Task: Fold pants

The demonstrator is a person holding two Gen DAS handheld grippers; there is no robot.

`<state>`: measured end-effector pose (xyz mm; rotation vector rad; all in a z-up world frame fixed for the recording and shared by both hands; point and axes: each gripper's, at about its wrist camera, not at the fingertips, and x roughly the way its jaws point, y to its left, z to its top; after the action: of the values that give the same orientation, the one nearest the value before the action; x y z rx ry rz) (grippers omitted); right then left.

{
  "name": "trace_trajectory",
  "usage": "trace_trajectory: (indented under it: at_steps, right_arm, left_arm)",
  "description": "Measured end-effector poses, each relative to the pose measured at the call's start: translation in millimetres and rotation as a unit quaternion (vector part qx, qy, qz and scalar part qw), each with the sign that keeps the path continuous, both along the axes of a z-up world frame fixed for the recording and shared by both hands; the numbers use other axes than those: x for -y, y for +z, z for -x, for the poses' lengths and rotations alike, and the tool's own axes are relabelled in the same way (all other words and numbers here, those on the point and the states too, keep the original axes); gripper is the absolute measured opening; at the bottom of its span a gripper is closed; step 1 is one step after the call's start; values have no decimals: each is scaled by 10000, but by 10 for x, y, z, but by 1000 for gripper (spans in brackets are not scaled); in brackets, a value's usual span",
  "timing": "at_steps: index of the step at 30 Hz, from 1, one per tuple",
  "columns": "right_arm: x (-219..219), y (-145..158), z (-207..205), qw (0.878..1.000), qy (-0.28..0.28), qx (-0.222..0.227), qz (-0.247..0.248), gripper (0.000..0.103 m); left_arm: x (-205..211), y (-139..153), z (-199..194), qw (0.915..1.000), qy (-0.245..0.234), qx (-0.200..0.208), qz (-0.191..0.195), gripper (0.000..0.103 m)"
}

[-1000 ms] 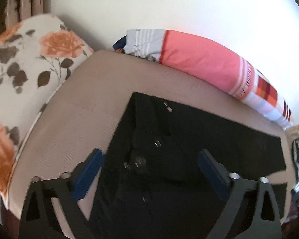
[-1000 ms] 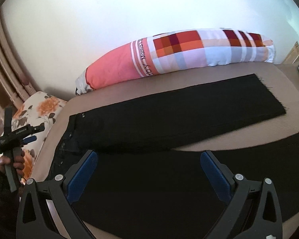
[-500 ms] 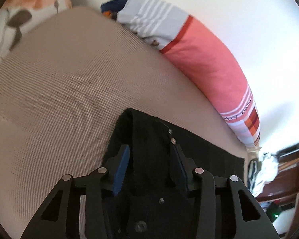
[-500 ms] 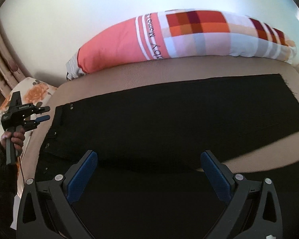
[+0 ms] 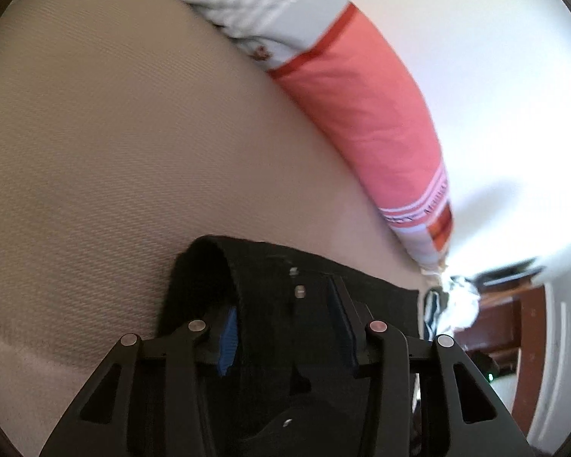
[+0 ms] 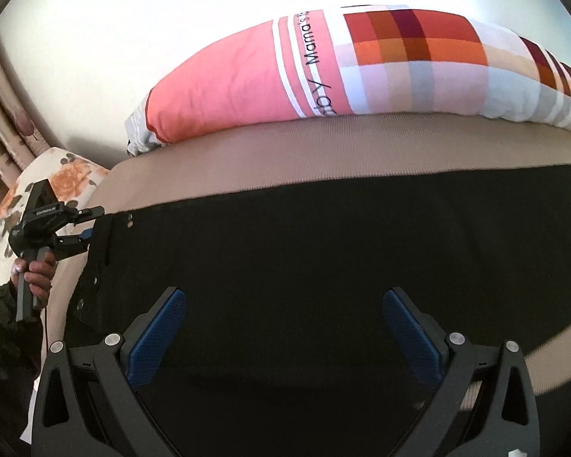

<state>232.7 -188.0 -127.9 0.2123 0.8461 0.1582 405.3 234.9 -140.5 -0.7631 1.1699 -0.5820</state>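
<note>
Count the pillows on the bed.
2: a long pink-and-checked pillow along the wall behind the black pants, and a floral pillow at the waistband end. Others may lie outside view.

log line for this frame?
left gripper: shut on pants waistband | right gripper: open over pants | bed

Bright daylight overexposes the wall; left view motion-blurred, both fisheye-bent with dark corners.
</note>
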Motion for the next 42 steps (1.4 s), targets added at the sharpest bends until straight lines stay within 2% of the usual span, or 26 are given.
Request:
trace_trajectory:
  at_steps: [3, 7, 9, 10, 13, 15, 18, 23, 26, 29, 31, 33, 35, 38, 42]
  right_arm:
    - [8, -1, -150, 10000, 54, 40, -22, 103]
    - [-31, 0, -331, 9997, 241, 46, 84, 103]
    - [-60, 15, -415, 9990, 410, 63, 182, 103]
    - [-73, 22, -448, 9985, 501, 65, 229, 103]
    - [-95, 38, -547, 9954, 867, 90, 409, 103]
    - [-92, 30, -649, 9912, 1194, 33, 568, 103]
    - [-80, 5, -810, 9806, 1807, -157, 744, 103]
    - [-92, 84, -1099, 9489, 2971, -310, 1019, 103]
    - [-86, 141, -1300, 9322, 3408, -422, 1143, 99]
    - [-78, 140, -1478, 9171, 3767, -631, 1142, 89]
    - [-85, 97, -1572, 9068, 3984, -802, 1120, 76]
    - [-64, 27, -1650, 8922, 4267, -1042, 1055, 68]
    - [-40, -49, -1700, 8790, 4460, -1253, 1133, 62]
    - [57, -149, -1735, 8639, 4632, -1520, 1263, 48]
    - [147, -175, -1737, 8552, 4695, -1603, 1497, 34]
  left_arm:
    - [65, -9, -66, 9998, -106, 105, 94, 44]
    - [137, -152, -184, 9998, -10, -95, 170, 44]
    - [181, -157, -184, 9999, 22, -33, 111, 43]
    - [206, -136, -177, 10000, 34, 27, 15, 39]
    - [243, -54, -119, 9990, 46, 227, -394, 10]
    - [227, 17, -62, 9990, 96, 236, -359, 10]
    - [263, 237, 53, 9978, 92, 577, -322, 9]
    - [370, 691, 345, 9893, -168, 1384, -423, 9]
    - [310, 810, 491, 9870, -187, 1565, -325, 9]
    - [285, 901, 579, 9858, -154, 1660, -203, 9]
    - [275, 968, 633, 9849, -137, 1713, -201, 9]
    - [257, 1030, 722, 9838, -153, 1772, -211, 9]
    - [273, 1073, 763, 9830, -162, 1811, -250, 9]
    - [299, 1092, 790, 9833, -134, 1792, -304, 9]
    - [332, 1117, 806, 9836, -106, 1757, -399, 9]
